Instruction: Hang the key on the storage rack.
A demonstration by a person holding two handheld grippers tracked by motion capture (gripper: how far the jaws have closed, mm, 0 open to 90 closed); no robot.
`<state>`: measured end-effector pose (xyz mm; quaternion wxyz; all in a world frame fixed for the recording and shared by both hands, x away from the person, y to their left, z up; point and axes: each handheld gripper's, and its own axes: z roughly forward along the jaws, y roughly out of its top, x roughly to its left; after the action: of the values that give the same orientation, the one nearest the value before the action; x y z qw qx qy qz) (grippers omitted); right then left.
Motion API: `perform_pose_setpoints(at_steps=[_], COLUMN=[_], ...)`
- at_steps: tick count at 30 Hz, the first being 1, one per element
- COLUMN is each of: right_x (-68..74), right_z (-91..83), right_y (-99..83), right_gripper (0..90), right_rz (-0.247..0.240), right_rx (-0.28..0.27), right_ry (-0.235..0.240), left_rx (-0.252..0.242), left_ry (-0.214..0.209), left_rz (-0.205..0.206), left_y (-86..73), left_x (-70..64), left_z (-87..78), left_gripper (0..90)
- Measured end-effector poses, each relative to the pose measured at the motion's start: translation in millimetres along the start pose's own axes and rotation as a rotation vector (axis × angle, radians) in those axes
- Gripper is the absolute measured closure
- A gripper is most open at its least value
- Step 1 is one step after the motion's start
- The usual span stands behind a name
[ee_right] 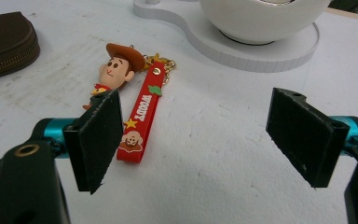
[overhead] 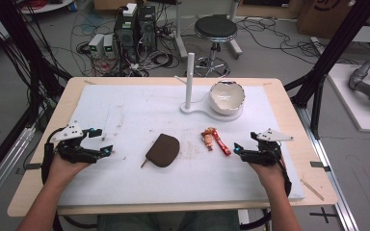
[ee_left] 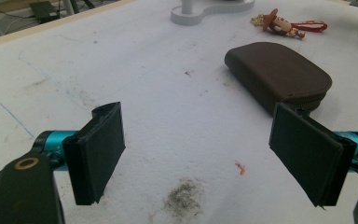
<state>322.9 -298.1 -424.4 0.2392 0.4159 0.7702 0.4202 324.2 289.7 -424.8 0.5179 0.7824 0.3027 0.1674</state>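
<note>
Left tongs (overhead: 107, 142): wide open, empty; you may push the brown pouch (overhead: 163, 150).
Right tongs (overhead: 237, 150): wide open, empty; the toy keychain (overhead: 214, 140) may slide away.

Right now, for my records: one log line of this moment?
left tongs: open, idle | right tongs: open, idle | pouch, keychain: untouched | bowl: on stand

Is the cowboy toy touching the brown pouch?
Apart. The high view shows bare white table between the toy and the pouch.

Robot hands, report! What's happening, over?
Left gripper open, empty. Right gripper open, empty. Pouch and keychain untouched between them. Nothing blocking.
</note>
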Motion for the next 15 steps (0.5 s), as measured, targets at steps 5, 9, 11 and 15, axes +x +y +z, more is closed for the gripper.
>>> perform_pose_setpoints(at_steps=[5, 9, 11, 15], right_x=[0.9, 2.2, 2.5, 4.4], right_z=[2.3, 3.8, 3.6, 2.8], right_y=[0.0, 0.6, 1.1, 3.7], right_gripper=[19.0, 19.0, 19.0, 19.0], right_rz=[-0.005, -0.018, -0.019, -0.016], right_rx=[0.006, 0.013, 0.012, 0.004], right_ry=[0.0, 0.001, 0.0, -0.006], left_rx=[-0.002, 0.011, 0.012, 0.009], left_ry=[0.005, -0.003, -0.007, -0.024], left_rz=[-0.007, -0.003, 0.005, 0.008], left_y=[-0.2, -2.1, -2.1, -3.2], left_x=[0.9, -0.2, -0.7, -1.8], left_z=[-0.2, 0.7, 0.2, -0.2], left_gripper=[18.1, 18.1, 18.1, 18.1])
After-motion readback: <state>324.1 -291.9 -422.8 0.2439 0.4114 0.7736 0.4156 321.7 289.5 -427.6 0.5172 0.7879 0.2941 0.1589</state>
